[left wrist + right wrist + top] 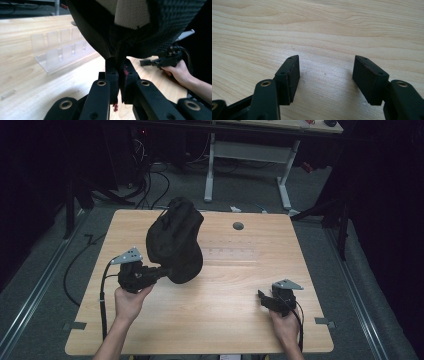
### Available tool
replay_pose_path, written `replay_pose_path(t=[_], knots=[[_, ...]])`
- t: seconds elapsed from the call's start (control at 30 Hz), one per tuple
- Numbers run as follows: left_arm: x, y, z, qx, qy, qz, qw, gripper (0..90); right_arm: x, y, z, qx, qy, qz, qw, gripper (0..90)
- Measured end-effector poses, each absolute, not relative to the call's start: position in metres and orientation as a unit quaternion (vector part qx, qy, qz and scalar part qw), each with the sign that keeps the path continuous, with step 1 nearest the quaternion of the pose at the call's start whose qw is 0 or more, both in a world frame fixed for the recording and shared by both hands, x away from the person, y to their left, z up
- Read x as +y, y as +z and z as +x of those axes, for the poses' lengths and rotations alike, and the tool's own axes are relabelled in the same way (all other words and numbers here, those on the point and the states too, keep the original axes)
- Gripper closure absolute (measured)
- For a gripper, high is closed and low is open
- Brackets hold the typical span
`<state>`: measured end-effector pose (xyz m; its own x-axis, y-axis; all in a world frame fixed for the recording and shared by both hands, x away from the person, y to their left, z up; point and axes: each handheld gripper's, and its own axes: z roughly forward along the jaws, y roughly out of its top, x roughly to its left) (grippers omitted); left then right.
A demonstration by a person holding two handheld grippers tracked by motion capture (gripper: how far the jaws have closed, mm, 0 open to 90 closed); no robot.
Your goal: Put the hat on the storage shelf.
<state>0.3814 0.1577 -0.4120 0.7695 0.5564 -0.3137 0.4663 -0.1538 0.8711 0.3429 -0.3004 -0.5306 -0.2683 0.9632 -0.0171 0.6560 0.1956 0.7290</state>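
— Black fabric between the jaws, was it?

— Yes. The left gripper (161,272) had its jaws clamped nearly together on a lower fold of the soft black cloth bag (176,240), holding it lifted above the left half of the light wooden table (225,320).

— And the other one?

— The right gripper (264,299) sat low near the table's front right corner, its jaws spread wide with nothing between them, only bare wood grain under the pads (290,75).
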Motion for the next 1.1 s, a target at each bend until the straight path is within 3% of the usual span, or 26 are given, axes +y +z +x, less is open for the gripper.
replay_pose_path(t=[0.67, 1.1], knots=[[0.162, -0.392, 0.421, 0.375, 0.097, 0.746, 0.542, 86.3, -0.300, -0.531, 0.343, 0.733, 0.311, 0.553, 0.245, 36.2], [0.152, -0.398, 0.445, 0.395, 0.117, 0.749, 0.518, 86.2, -0.300, -0.531, 0.342, 0.733, 0.310, 0.554, 0.245, 35.1]])
